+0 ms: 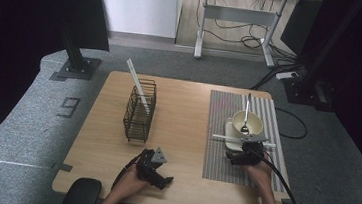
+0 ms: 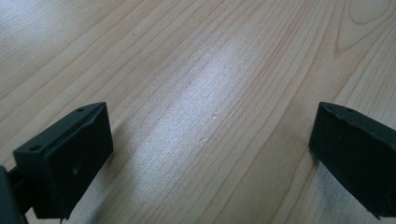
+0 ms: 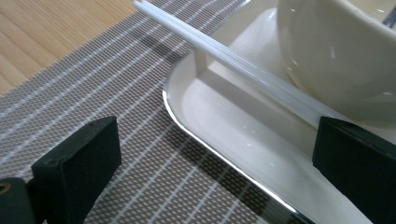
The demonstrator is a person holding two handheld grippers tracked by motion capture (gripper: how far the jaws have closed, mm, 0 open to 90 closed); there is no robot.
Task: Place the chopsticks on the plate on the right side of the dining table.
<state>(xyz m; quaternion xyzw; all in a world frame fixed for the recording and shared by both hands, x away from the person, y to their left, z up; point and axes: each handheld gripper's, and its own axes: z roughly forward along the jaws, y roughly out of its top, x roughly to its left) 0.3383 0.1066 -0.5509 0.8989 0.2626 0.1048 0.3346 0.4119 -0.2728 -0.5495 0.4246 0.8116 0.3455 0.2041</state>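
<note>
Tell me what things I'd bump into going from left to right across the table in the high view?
Wire basket with a white stick poking out, then the left gripper, then the striped placemat, then the right gripper, then the cream bowl sitting on its white tray.

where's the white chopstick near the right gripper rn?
High view, right side: the white chopstick lies across the plate, just in front of the bowl.
</note>
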